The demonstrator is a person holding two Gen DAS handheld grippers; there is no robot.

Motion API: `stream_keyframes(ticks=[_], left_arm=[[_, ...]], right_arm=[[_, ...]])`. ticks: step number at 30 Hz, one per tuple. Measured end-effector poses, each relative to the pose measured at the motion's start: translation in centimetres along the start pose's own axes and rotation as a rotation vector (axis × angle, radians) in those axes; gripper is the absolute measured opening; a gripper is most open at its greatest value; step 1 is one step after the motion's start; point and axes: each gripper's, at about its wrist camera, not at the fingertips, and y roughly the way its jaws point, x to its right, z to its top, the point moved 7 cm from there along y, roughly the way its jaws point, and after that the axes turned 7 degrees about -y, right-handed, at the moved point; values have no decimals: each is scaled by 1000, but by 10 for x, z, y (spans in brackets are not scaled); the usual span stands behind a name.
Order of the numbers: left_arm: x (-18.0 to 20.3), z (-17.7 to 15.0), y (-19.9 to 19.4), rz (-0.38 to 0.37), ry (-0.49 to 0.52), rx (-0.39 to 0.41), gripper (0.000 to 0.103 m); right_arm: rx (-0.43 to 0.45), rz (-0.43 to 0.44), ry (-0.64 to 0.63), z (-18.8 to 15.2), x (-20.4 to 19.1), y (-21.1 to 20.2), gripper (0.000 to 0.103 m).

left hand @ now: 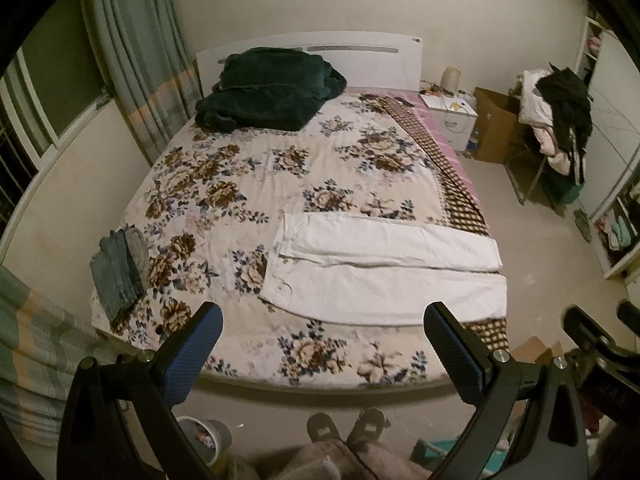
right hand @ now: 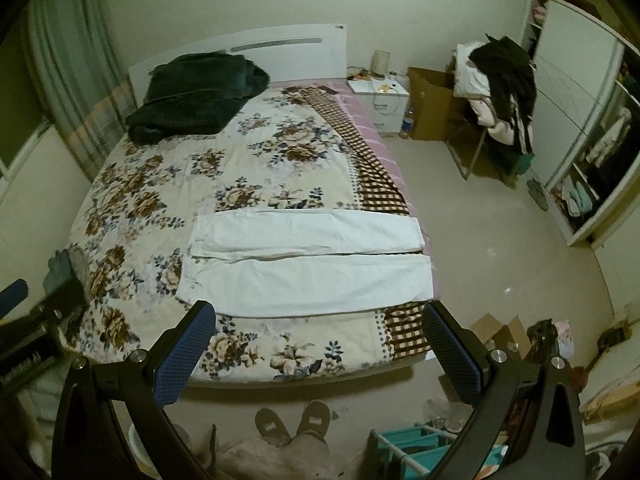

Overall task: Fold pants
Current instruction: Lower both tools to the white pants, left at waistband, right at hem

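The white pants point(left hand: 380, 268) point(right hand: 308, 264) lie flat on the bed point(left hand: 248, 168) point(right hand: 168, 184), spread sideways across its near end in the lower middle of both frames. The two legs run side by side toward the right of the frame, a narrow dark gap between them, and the waist sits at the left. The leg ends reach the checked brown border of the floral bedspread.

Neither tool touches the cloth. The left gripper point(left hand: 322, 354) hangs at the bottom of its frame, jaws released and spread wide, nothing between the blue pads — the bed's near edge shows through the gap. The right gripper point(right hand: 318, 350) is held the same way in its own view: jaws released, wide apart, holding nothing.

A folded grey-blue garment point(left hand: 118, 270) rests at the bed's lower-left corner, well apart from the pants. A dark green blanket point(left hand: 268, 88) point(right hand: 196, 92) is heaped at the upper left, against the white headboard point(left hand: 376, 60). At upper right stand a white nightstand point(left hand: 452, 116), a cardboard box point(left hand: 498, 128) and a chair piled with clothes point(left hand: 556, 120). The person's slippers point(right hand: 294, 422) show at the bottom edge.
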Motion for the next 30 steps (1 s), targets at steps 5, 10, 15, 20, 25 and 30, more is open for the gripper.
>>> stream_keyframes(ticks=[5,10,15,20,25,30], left_arm=[[-19,16,62,46,-78,-4,103],[-24,41,141,100,-175,-89,103],[-15,69,239,161,-291,-201,103],[1,95,331,236,-371,-288,103],[21,106,449,276,-440,-429,103],[34,100,553,310,-486,-556,103]], right_arm=[[5,-79,90,15,28,52,103],[-50,-112,194,46,66,140,103],[-154,-92,303,78,114,262,103],[-250,-74,395,107,161,397,103],[-326,-98,463,134,201,534,103],[-397,-95,556,137,230,673,103]])
